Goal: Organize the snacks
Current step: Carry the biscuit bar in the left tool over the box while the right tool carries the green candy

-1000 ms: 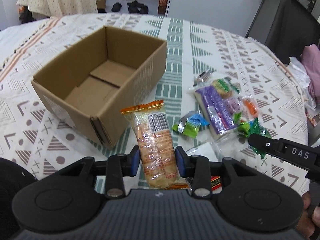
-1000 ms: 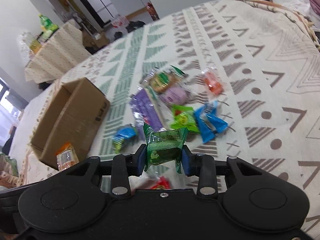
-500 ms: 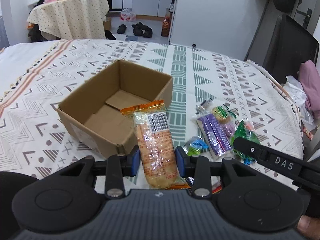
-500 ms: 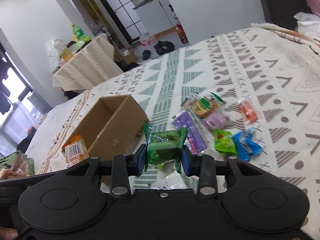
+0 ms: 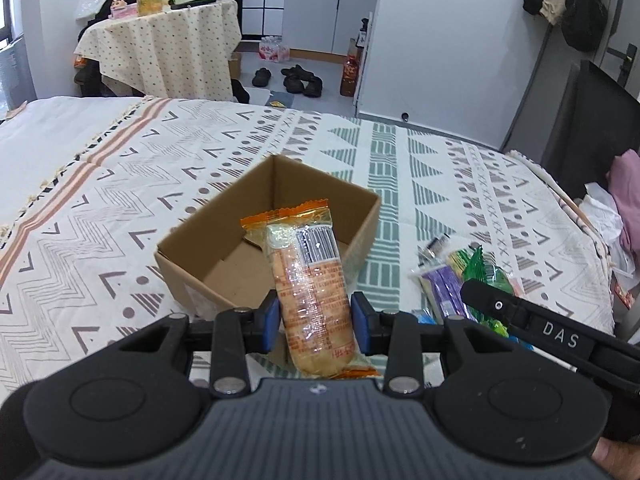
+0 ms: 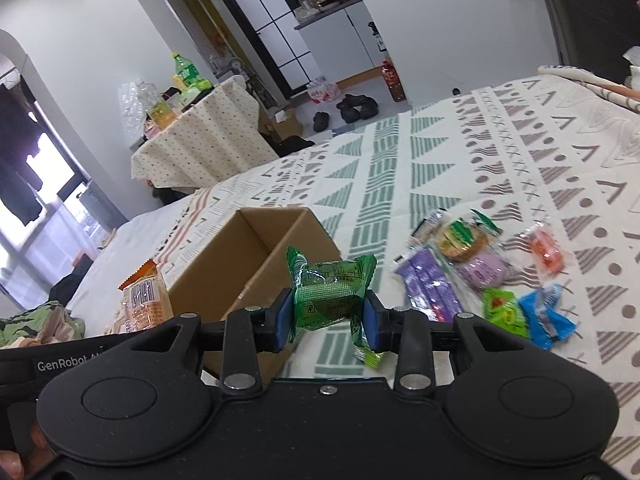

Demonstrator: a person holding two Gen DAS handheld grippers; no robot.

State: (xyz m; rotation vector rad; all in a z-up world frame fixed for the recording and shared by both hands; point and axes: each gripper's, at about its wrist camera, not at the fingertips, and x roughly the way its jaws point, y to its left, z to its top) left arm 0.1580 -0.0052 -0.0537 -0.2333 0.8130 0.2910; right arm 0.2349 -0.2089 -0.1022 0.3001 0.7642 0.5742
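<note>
Patterned bedspread [image 6: 500,152]: only the right wrist view shows the orange candy [image 6: 546,249].

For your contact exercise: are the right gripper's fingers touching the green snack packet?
Touching. The right wrist view shows both blue fingers of the right gripper pressed against the sides of the green snack packet.

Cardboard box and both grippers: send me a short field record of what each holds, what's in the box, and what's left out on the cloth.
left gripper: shut on orange-wrapped cracker pack, held upright in front of the box
right gripper: shut on green-wrapped snack
cardboard box: open top, no snacks visible inside
loose snacks: purple, green, blue and orange packets on the patterned cloth, right of the box
progress: neither held snack in the box yet
</note>
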